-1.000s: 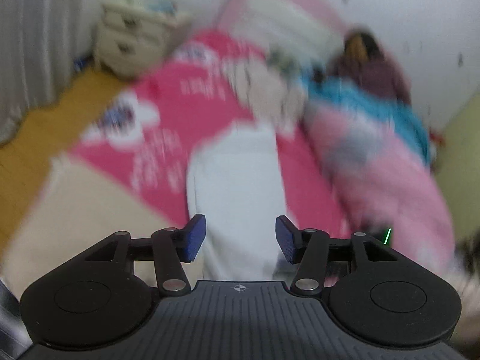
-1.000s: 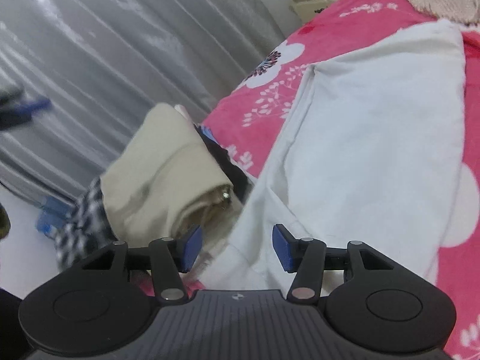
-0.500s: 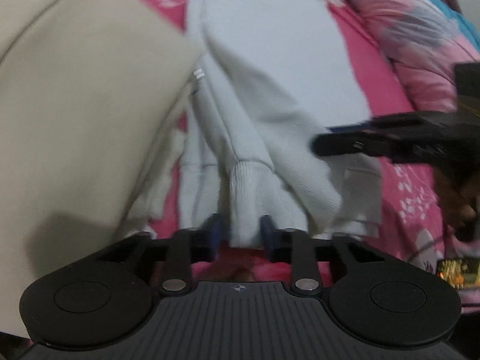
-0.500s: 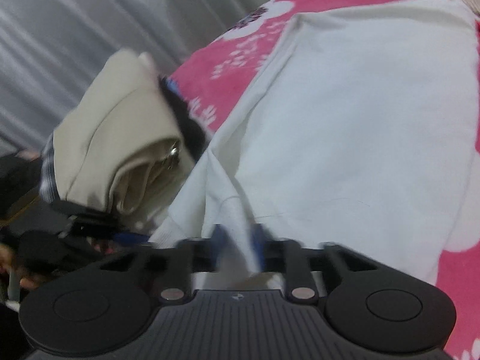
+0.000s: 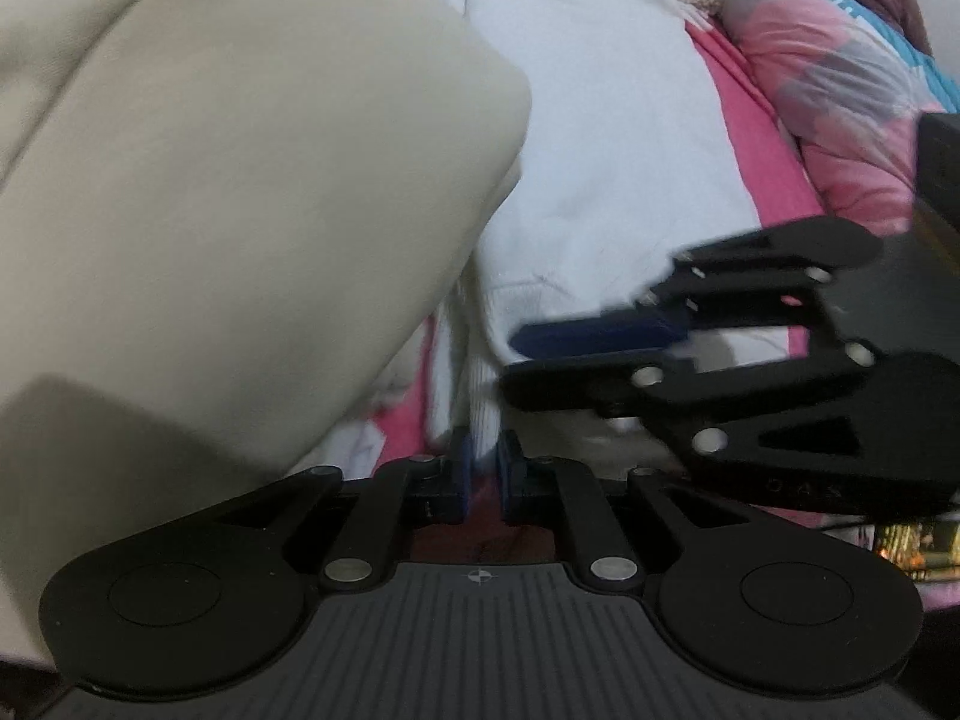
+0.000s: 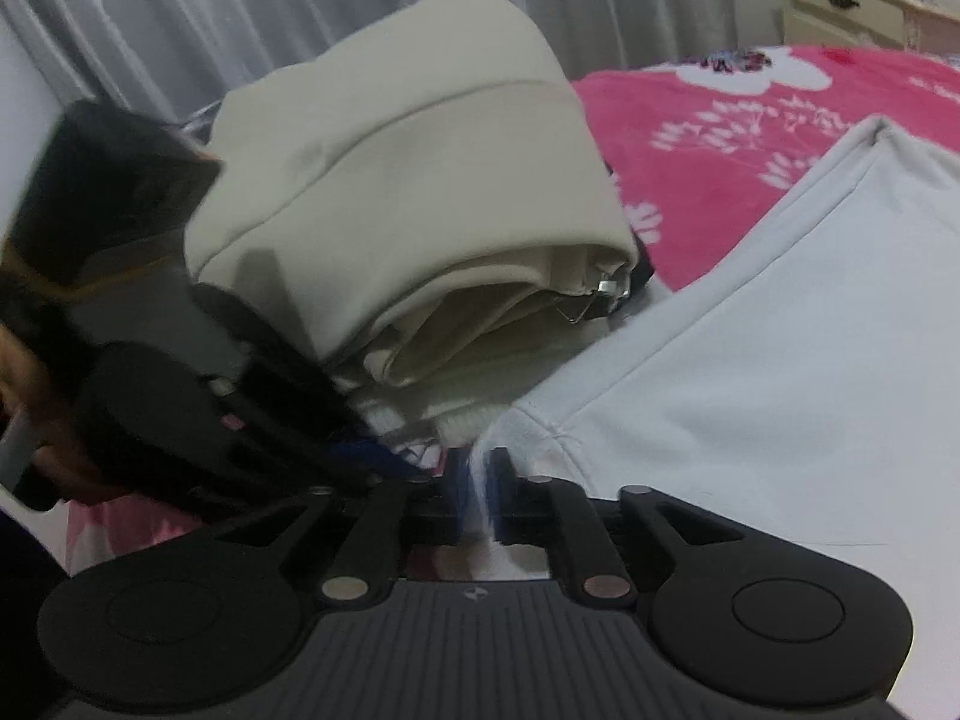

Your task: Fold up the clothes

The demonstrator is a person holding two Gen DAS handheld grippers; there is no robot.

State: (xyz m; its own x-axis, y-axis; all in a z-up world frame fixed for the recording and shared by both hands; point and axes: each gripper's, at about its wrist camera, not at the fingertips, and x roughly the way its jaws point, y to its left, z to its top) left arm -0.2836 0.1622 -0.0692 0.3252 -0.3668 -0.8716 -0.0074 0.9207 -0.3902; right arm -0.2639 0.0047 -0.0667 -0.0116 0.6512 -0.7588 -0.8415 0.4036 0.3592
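A white sweatshirt point(image 5: 600, 138) lies spread flat on the pink floral bedspread point(image 6: 720, 138). My left gripper point(image 5: 485, 462) is shut on its ribbed cuff at the near edge. My right gripper point(image 6: 478, 480) is shut on the bottom corner of the same white sweatshirt point(image 6: 780, 330). The two grippers sit close together: the right gripper point(image 5: 540, 354) shows side-on just right of the cuff in the left wrist view, and the left gripper point(image 6: 366, 456) shows at the lower left in the right wrist view.
A folded beige garment stack point(image 6: 408, 210) with a metal clip lies right beside the sweatshirt's near corner, filling the left of the left wrist view as beige garment point(image 5: 240, 210). A crumpled pink quilt point(image 5: 840, 114) lies right. Grey curtains point(image 6: 300, 12) and a cream nightstand point(image 6: 852, 6) stand behind.
Both grippers came down to the sweatshirt's near edge and went from open to shut, the left on the cuff, the right on the bottom corner.
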